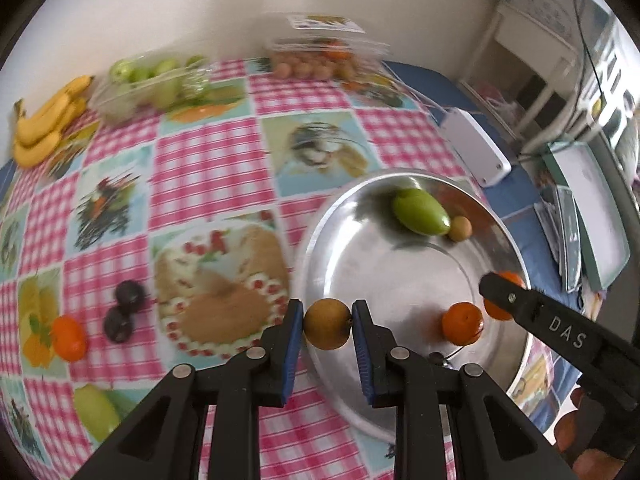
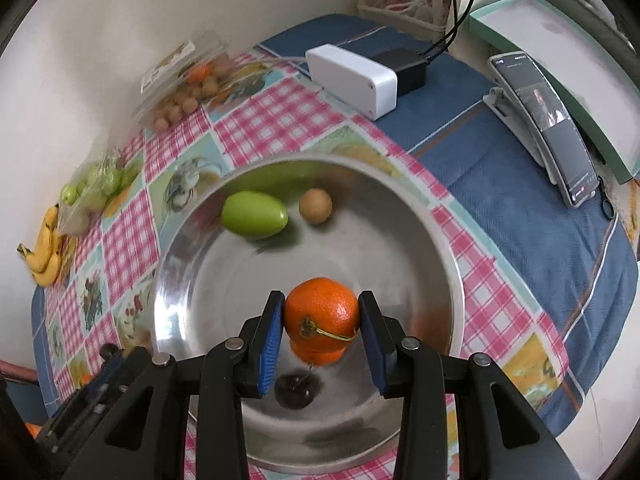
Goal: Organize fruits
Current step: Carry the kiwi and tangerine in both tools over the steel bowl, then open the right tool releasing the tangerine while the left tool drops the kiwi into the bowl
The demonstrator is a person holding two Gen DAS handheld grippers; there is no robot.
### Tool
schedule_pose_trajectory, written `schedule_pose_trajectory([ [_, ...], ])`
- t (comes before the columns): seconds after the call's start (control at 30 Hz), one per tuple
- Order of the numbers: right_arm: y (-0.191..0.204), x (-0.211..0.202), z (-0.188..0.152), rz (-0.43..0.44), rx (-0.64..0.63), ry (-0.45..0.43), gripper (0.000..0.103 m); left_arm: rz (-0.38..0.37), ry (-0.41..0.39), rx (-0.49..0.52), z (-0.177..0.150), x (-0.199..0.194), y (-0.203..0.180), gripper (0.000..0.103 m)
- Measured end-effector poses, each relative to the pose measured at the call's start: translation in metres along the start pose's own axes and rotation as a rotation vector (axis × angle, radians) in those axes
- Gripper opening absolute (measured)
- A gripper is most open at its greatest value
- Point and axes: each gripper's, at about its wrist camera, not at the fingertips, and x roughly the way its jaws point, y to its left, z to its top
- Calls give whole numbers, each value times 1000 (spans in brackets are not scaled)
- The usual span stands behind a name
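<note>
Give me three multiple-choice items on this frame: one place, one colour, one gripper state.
1. Where does the green fruit lie? A in the steel bowl; B on a chair; C between gripper pads.
2. What colour is the citrus fruit in the right gripper? A green; B orange; C purple.
3. The left gripper is: A open, empty; B shut on a spoon; C shut on a small brown fruit.
A: it rests inside the bowl. B: its peel is orange. C: both pads press that fruit.
</note>
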Motion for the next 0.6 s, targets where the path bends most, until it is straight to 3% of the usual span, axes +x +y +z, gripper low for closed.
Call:
schedule_pose_trajectory([
  [0.6, 14, 42, 7, 1, -21, 50, 39, 18, 42, 24, 1, 31, -12, 27],
])
